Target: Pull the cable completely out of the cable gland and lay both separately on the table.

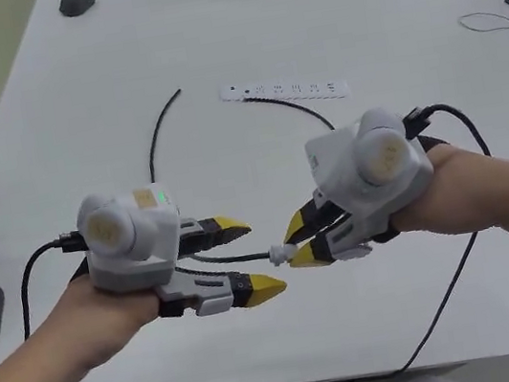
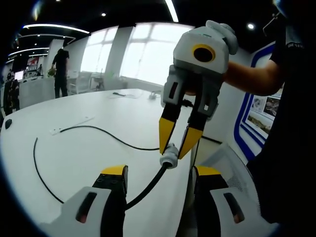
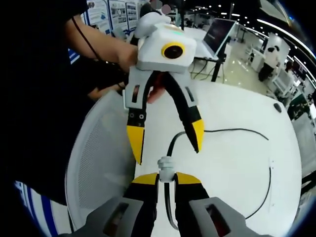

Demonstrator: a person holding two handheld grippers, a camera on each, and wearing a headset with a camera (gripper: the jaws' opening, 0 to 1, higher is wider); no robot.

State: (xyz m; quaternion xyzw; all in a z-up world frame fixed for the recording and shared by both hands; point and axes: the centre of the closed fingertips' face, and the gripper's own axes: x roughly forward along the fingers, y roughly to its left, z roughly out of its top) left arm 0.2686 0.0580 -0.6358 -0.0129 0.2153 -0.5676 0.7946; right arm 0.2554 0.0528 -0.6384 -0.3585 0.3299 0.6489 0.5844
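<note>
My right gripper (image 1: pixel 294 246) has its jaws clenched on the white cable gland (image 1: pixel 281 254), pinching it between their yellow tips over the near part of the white worktop (image 1: pixel 209 24). The black cable (image 2: pixel 148 186) is still seated in the gland. It leaves the gland on the side facing my left gripper (image 1: pixel 253 254) and runs straight between that gripper's jaws. Those jaws are released and stand wide apart, one on each side of the cable and not gripping it. The two grippers point at each other, tips close together with the gland between them. In the right gripper view a black strand also runs back between my own jaws behind the gland. Farther out, a loose length of black cable lies in a curve on the worktop. A white power strip (image 1: pixel 285 92) lies flat beyond it, well apart from the gland.
</note>
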